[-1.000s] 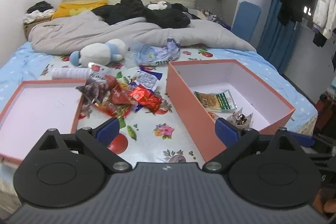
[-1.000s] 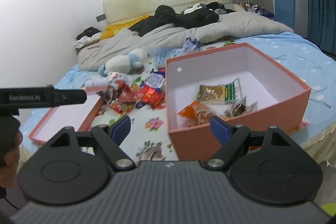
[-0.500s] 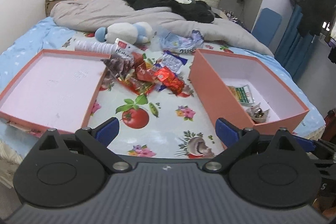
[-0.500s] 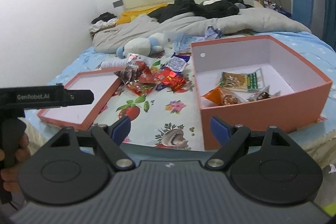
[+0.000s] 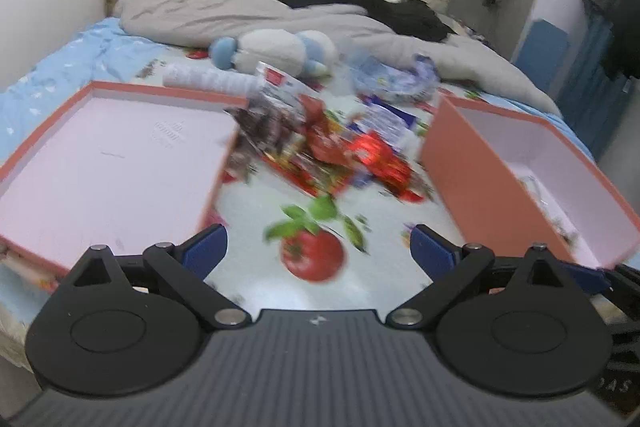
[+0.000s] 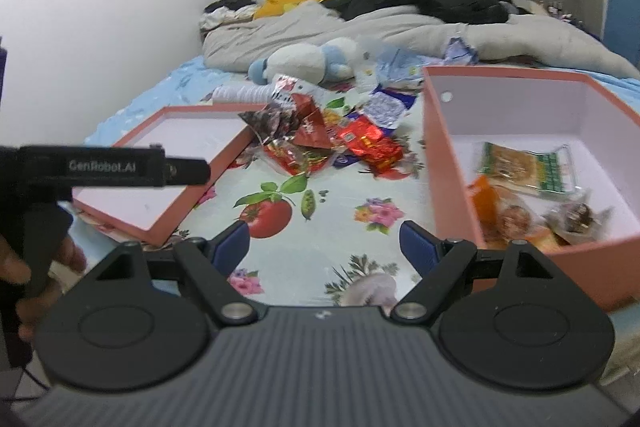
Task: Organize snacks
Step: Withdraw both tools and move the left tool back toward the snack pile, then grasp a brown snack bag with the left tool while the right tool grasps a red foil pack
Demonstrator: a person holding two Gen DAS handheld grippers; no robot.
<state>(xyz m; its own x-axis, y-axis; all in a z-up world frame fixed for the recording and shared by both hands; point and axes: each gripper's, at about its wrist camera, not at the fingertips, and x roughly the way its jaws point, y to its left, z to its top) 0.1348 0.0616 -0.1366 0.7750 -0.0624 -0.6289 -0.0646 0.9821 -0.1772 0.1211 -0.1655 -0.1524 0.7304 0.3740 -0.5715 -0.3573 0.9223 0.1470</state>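
Observation:
A pile of snack packets lies on the fruit-print cloth between the two box parts; it also shows in the right wrist view. The deep orange box on the right holds a green-and-tan packet, an orange packet and a clear one. The box also shows in the left wrist view. My left gripper is open and empty, low over the cloth short of the pile. My right gripper is open and empty, near the front edge.
The shallow orange lid lies open side up on the left, also in the right wrist view. A white and blue plush toy, crumpled bags and a grey duvet lie behind the pile.
Both grippers have swung left, from facing the deep box towards the snack pile and lid. The left one has moved closer to the pile. Both stay open and empty.

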